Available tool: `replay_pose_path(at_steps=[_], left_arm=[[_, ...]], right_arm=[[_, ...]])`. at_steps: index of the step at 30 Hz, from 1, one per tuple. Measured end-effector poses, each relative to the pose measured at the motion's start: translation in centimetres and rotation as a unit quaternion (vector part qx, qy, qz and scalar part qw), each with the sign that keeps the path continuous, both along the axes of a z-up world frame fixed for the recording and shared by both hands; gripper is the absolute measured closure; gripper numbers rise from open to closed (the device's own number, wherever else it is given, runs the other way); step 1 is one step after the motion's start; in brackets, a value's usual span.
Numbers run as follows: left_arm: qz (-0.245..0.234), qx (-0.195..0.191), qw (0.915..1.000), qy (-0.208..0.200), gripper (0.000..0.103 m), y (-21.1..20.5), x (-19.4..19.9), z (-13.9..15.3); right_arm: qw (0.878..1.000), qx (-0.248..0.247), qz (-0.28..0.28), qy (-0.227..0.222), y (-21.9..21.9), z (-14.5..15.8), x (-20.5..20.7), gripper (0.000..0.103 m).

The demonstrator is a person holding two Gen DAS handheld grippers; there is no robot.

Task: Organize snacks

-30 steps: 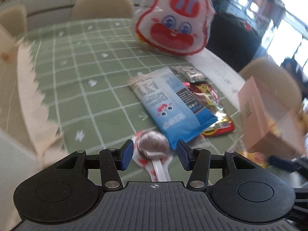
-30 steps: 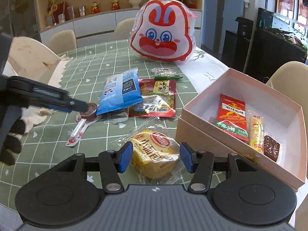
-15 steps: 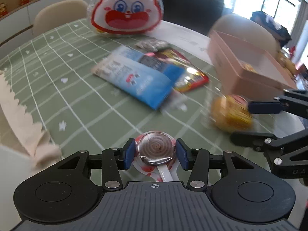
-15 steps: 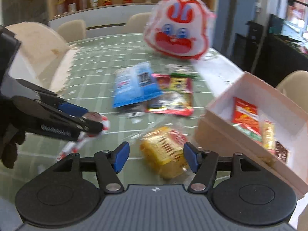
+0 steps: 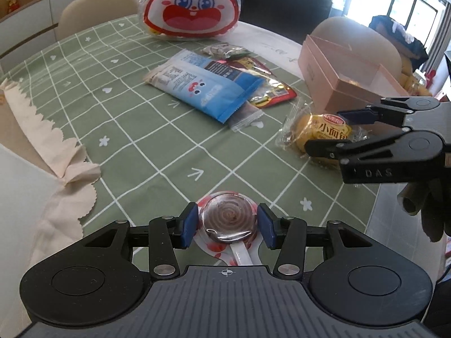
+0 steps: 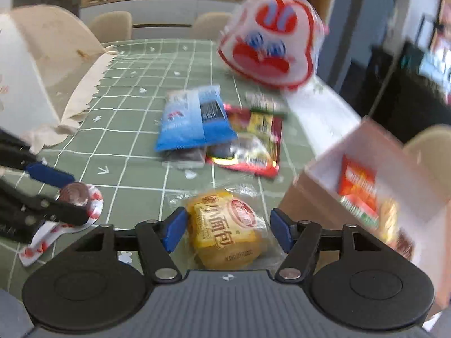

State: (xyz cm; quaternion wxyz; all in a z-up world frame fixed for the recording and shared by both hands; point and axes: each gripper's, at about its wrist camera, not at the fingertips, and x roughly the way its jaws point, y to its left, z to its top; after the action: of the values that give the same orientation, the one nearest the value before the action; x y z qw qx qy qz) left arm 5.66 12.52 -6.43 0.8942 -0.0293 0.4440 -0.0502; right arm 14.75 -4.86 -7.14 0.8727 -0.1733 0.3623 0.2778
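While the left tongs [image 5: 227,226] pinch the round head of a lollipop [image 5: 227,222], its white stick trailing back toward the handle, the right tongs [image 6: 227,231] stand spread to either side of a yellow bread packet [image 6: 227,226] that lies on the green checked table [image 5: 132,152]. Neither blue pad seems to touch the packet's wrapper yet; the gap on the right side looks wider than on the left, though that view is blurred.

The pink box [image 6: 375,194] sits just beside the bread, open, with a red packet and a couple of smaller ones already inside. Further back lie a blue packet [image 5: 203,84] overlapping a red one [image 5: 270,95], and a big rabbit-faced bag [image 5: 194,5] near the far edge.

To my eye the step now is closing on the bread and carrying both snacks to the box. I'd centre the right tongs so both pads meet the loaf itself, not the loose crinkly film, which would likely slip. The squeeze should be gentle, since the bread looks soft. The lollipop is held by its slick domed head, so I'd keep it level and lift it clear of the box wall before letting go.
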Motion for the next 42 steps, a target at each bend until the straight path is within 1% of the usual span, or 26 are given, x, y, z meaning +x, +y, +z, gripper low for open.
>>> replay_pose_path(at_steps=[4,5,6,9,14,16,17,19,20,22,24,26,28,31,33,34,37,39,42], left_arm=[[0.006,-0.008,0.9999,0.003,0.051,-0.1,-0.3,0.2],[0.004,-0.007,1.0,0.004,0.051,-0.2,-0.3,0.3],[0.0,-0.004,1.0,0.004,0.052,-0.3,-0.4,0.6],[-0.006,0.007,1.0,-0.003,0.052,-0.6,-1.0,1.1],[0.013,0.025,0.9996,-0.003,0.05,-1.0,-1.3,0.8],[0.015,0.034,0.9993,-0.004,0.05,-1.3,-1.4,0.9],[0.015,0.038,0.9992,-0.004,0.051,-1.4,-1.4,0.9],[0.008,0.033,0.9994,0.003,0.051,-1.7,-1.2,0.6],[0.006,0.029,0.9995,0.007,0.051,-1.9,-1.2,0.5],[0.003,0.006,0.9999,0.012,0.051,-2.0,-1.1,0.2],[0.004,-0.018,0.9998,0.009,0.051,-1.9,-1.3,0.3],[0.007,-0.028,0.9996,-0.003,0.051,-1.9,-1.7,0.8],[0.012,-0.022,0.9997,-0.007,0.052,-1.8,-1.8,1.1],[0.01,-0.007,0.9999,0.005,0.052,-2.0,-1.6,0.8],[0.005,-0.012,0.9999,0.009,0.052,-2.1,-1.5,0.6],[0.001,-0.016,0.9998,0.015,0.052,-2.3,-1.4,0.5],[-0.011,-0.003,0.9998,0.019,0.051,-3.2,-1.3,0.3],[-0.016,-0.002,0.9997,0.02,0.051,-3.6,-1.1,0.3],[-0.014,0.006,0.9997,0.02,0.052,-4.0,-0.8,0.4]], right_arm=[[1.0,0.011,-0.003,0.012,-0.5,-0.2,-0.5,0.035],[1.0,0.015,-0.004,0.014,-0.7,-0.2,-0.7,0.036],[1.0,0.02,-0.006,0.018,-0.7,-0.2,-0.9,0.04],[0.999,0.03,-0.005,0.034,-1.0,0.2,-1.8,0.044],[0.998,0.033,-0.007,0.057,-1.8,1.3,-3.4,0.046],[0.997,0.032,-0.02,0.071,-2.7,1.4,-4.1,0.046],[0.996,0.03,-0.029,0.076,-3.1,1.3,-4.4,0.046],[0.995,0.026,-0.043,0.088,-4.0,0.9,-5.0,0.045],[0.995,0.03,-0.045,0.084,-4.4,0.9,-5.5,0.045],[0.995,0.034,-0.047,0.082,-4.9,0.8,-6.0,0.045],[0.994,0.042,-0.049,0.086,-5.2,0.9,-6.2,0.045],[0.994,0.045,-0.047,0.087,-5.5,1.0,-6.4,0.045],[0.994,0.051,-0.042,0.082,-5.7,1.2,-6.7,0.044],[0.996,0.06,-0.03,0.06,-6.0,2.0,-7.2,0.041],[0.997,0.06,-0.022,0.049,-6.0,2.2,-7.4,0.039],[0.997,0.054,-0.016,0.043,-5.9,2.2,-7.5,0.039],[0.999,0.028,-0.011,0.03,-5.2,1.6,-7.3,0.039],[0.999,0.021,-0.008,0.033,-4.8,0.9,-6.8,0.038],[0.998,0.021,-0.01,0.059,-4.2,0.3,-6.2,0.038]])
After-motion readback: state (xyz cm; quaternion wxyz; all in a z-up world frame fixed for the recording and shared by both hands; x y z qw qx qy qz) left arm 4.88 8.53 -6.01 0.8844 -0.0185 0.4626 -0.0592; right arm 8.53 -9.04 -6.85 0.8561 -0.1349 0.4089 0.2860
